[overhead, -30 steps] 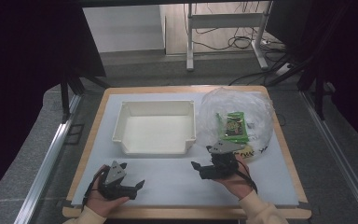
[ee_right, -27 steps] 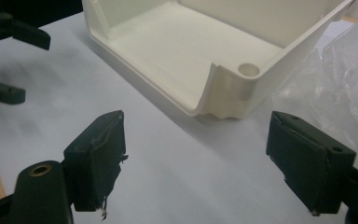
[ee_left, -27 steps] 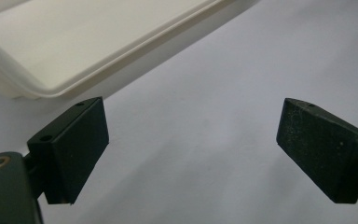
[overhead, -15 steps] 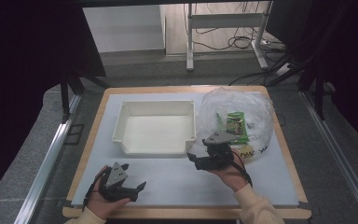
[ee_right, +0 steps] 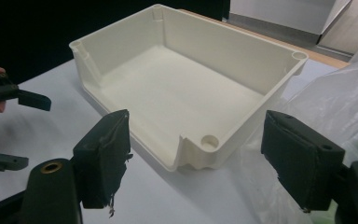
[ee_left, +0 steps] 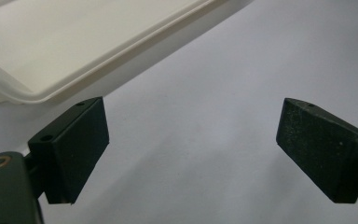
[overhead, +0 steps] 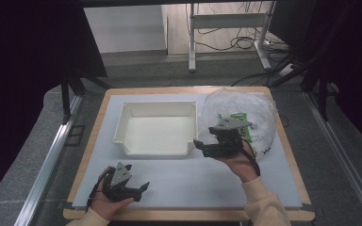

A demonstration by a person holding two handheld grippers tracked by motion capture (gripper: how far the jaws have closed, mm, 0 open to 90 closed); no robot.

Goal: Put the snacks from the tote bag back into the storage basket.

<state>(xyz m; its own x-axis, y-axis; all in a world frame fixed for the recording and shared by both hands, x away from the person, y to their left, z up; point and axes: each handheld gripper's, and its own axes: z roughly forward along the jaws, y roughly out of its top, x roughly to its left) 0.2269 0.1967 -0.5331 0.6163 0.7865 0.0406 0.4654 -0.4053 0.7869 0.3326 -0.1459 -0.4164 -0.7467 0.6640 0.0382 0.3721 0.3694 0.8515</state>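
While the left gripper [overhead: 139,189] rests apart-jawed and empty on the surface, the right gripper [overhead: 201,147], jaws wide though just narrowing, nothing between, hangs beside the clear bag [overhead: 259,113] of green packets, far nearer it.

- Right gripper [ee_right: 193,154]: jaws wide apart, nothing between, closing slightly just now.
- White bin [ee_right: 186,88], empty, at 12 o'clock.
- Clear bag [ee_right: 317,105] at 3 o'clock.
- Left gripper [ee_right: 9,126] at 9 o'clock.
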